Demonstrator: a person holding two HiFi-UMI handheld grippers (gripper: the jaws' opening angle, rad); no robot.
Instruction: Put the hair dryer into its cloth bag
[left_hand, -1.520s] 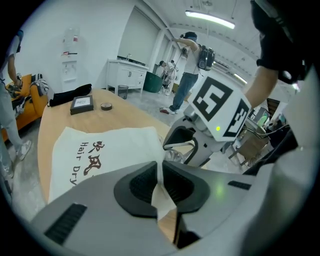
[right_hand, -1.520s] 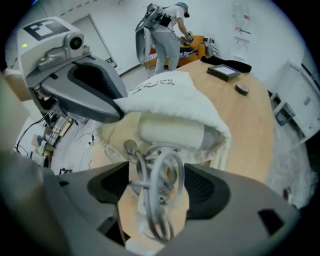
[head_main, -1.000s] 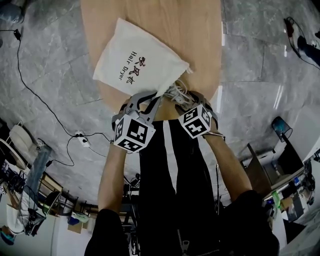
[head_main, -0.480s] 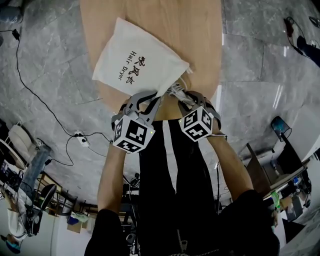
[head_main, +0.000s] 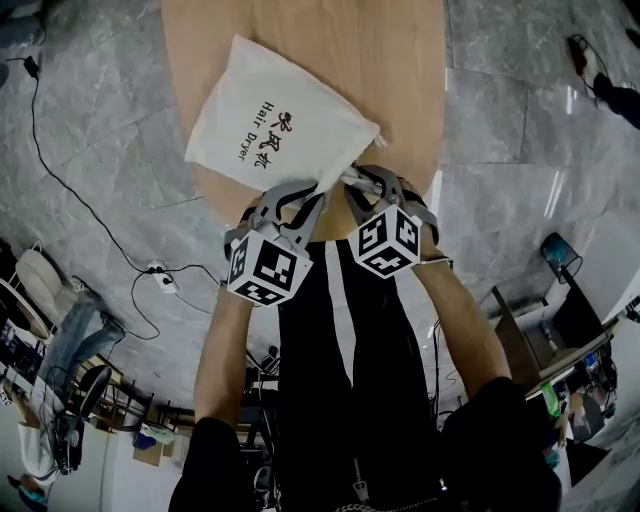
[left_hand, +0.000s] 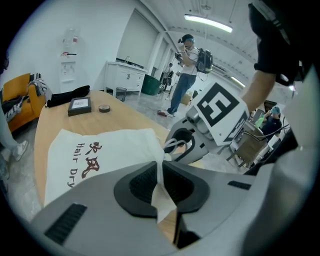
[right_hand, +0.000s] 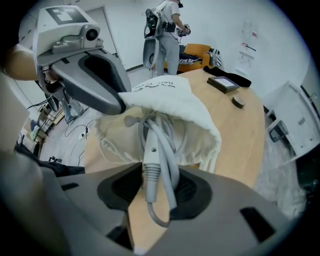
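A white cloth bag (head_main: 270, 120) printed "Hair Dryer" lies on the wooden table (head_main: 330, 60), its mouth toward me. The dryer itself is hidden inside. Its grey cord (right_hand: 150, 150), bundled with the plug, hangs out of the bag's mouth (right_hand: 165, 125). My left gripper (left_hand: 161, 187) is shut on a fold of the bag's rim and holds it up. My right gripper (right_hand: 155, 187) has just been closing, and its pads now pinch the cord bundle just below the mouth. In the head view both grippers, left (head_main: 316, 190) and right (head_main: 362, 182), meet at the table's near edge.
At the table's far end lie a dark framed box (left_hand: 80, 106), a small round thing (left_hand: 104, 108) and a black cloth (left_hand: 67, 96). A person (left_hand: 185, 70) stands beyond the table. An orange chair (left_hand: 20, 95) is at the left. Cables (head_main: 90, 210) run across the floor.
My right gripper has shifted left toward the bag's mouth, rolled a little, and closed its jaws on the cord. The left gripper and the bag have not moved.
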